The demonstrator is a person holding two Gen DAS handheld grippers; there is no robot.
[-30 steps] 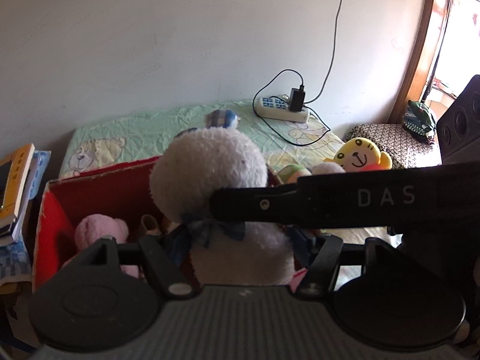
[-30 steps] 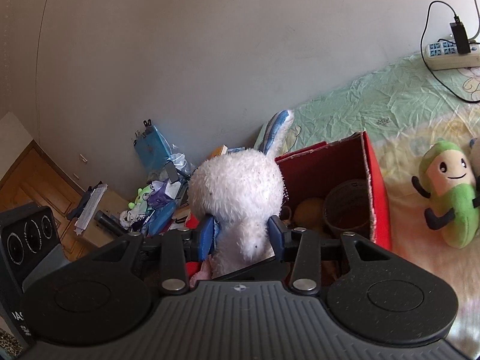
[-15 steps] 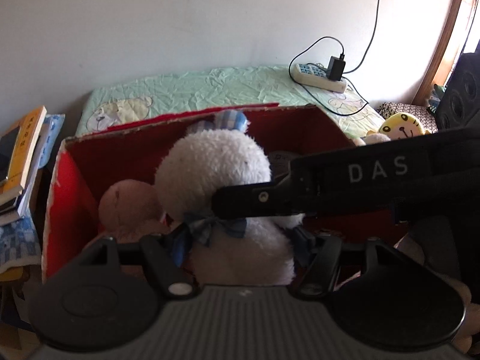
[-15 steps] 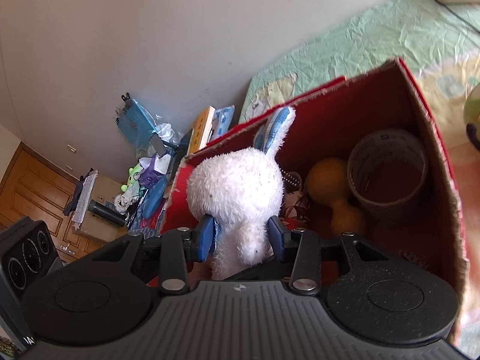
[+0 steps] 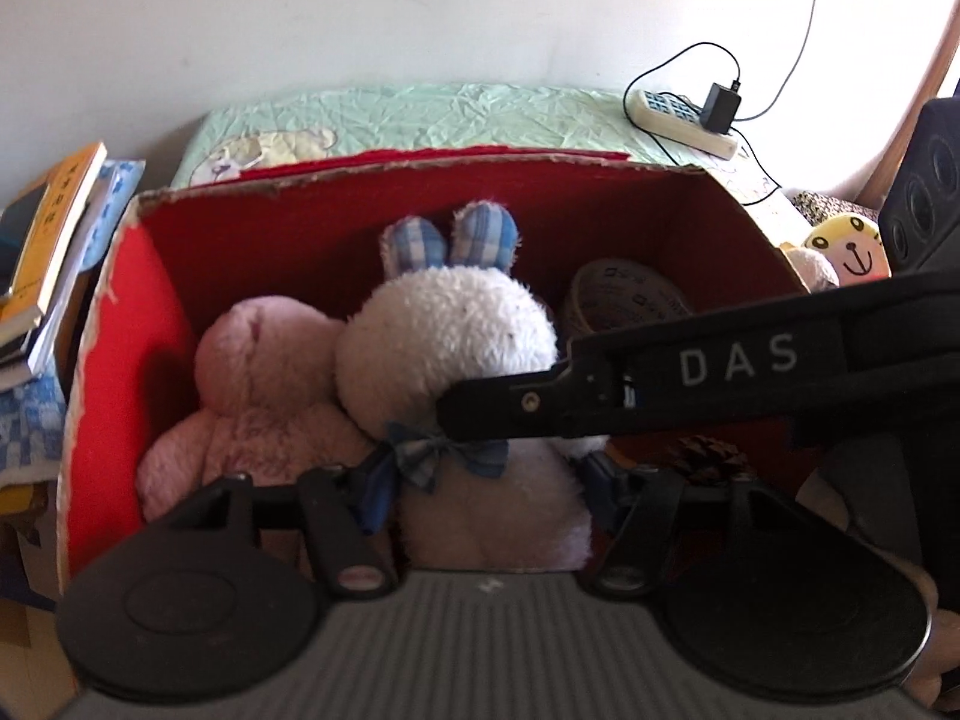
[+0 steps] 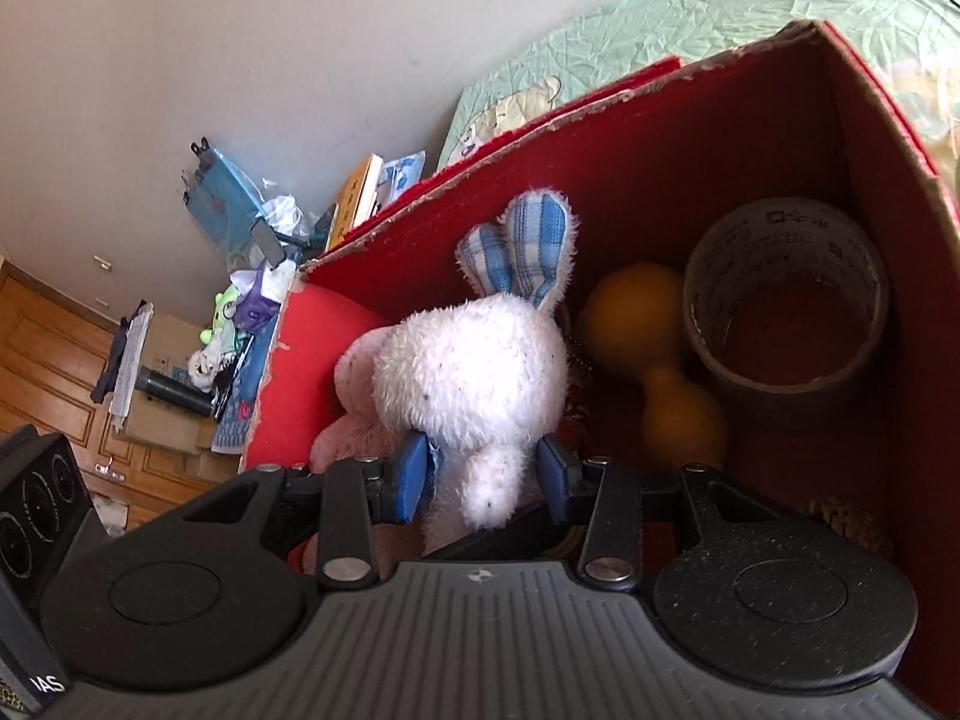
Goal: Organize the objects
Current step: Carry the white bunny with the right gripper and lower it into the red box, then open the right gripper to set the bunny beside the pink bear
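1. Since the earlier frame, the rabbit (image 5: pixel 456 336) has been lowered into the box (image 5: pixel 120 324), right of the pink toy (image 5: pixel 252 372).
2. It is pinched by both the left gripper (image 5: pixel 486 480) and the right gripper (image 6: pixel 483 474).
3. Uneven release could tip it onto the tape roll (image 6: pixel 786 312).

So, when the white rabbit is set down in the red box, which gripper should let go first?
Probably the right gripper. It pinches only the white rabbit at its neck, while the left gripper clamps its body from below and can steady it beside the pink plush in the red box.
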